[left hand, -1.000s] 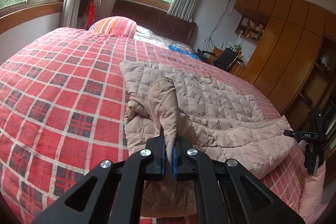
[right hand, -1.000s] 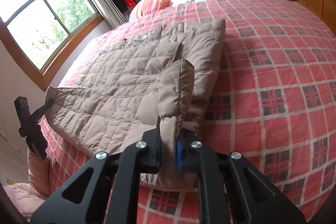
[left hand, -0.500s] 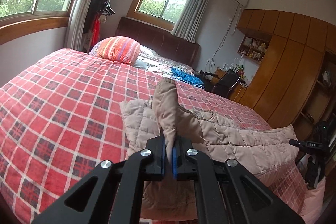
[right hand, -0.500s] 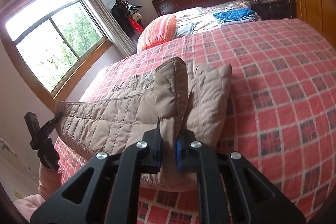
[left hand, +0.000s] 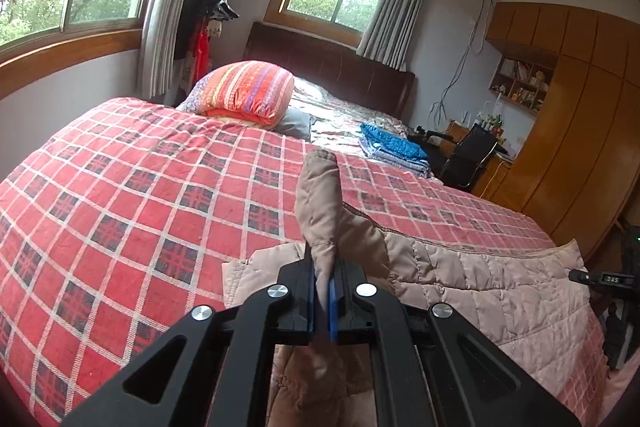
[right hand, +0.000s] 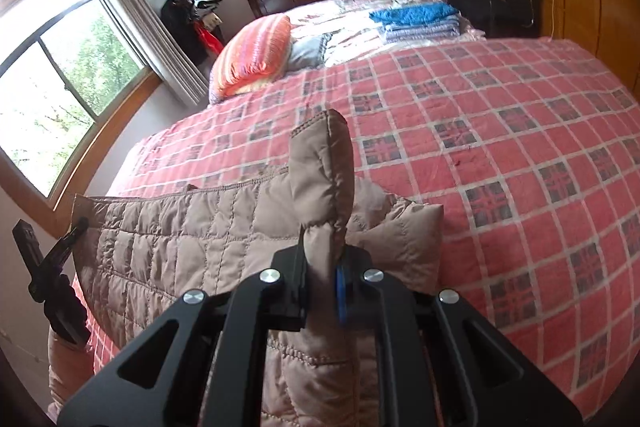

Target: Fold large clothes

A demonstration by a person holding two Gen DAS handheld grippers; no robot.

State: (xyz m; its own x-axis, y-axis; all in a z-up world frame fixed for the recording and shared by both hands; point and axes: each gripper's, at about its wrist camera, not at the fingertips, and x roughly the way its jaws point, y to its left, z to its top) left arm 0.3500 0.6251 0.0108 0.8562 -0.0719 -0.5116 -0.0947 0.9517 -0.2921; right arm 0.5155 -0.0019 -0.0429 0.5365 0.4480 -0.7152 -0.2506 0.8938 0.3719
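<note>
Left wrist view first: the left gripper (left hand: 322,301) is seen clamped narrow on a fold of the quilted jacket (left hand: 480,275), a pinched ridge of tan fabric standing up between the jaws. To its left only the checked bedspread (left hand: 140,187) is shown; to its right the jacket is spread toward the bed's near edge, where a black tripod (left hand: 616,287) is partly cut off by the frame. Farther back a striped pillow (left hand: 244,93) and a stack of blue folded cloth (left hand: 394,147) are laid near the headboard.

In the right wrist view, the jacket (right hand: 180,239) is seen on the left, its edge hanging toward the tripod (right hand: 48,279). The right gripper (right hand: 324,283) is likewise closed tight on a raised tuck of the same jacket, with bare bedspread (right hand: 520,167) to the right.

The step in hand is judged to be a lengthwise fold: both corners are held up off the bed, and the lifted edge is probably to be carried across the rest of the garment. The next move would call for both grippers to be kept level and moved together, so the fold line stays straight, and then lowered before the fabric is released.

Much is hidden. The part of the jacket under the grippers is blocked by the black arms, so the sleeves and collar cannot be placed. Neither gripper is visible from the other's camera, and how much fabric is lifted cannot be told.
</note>
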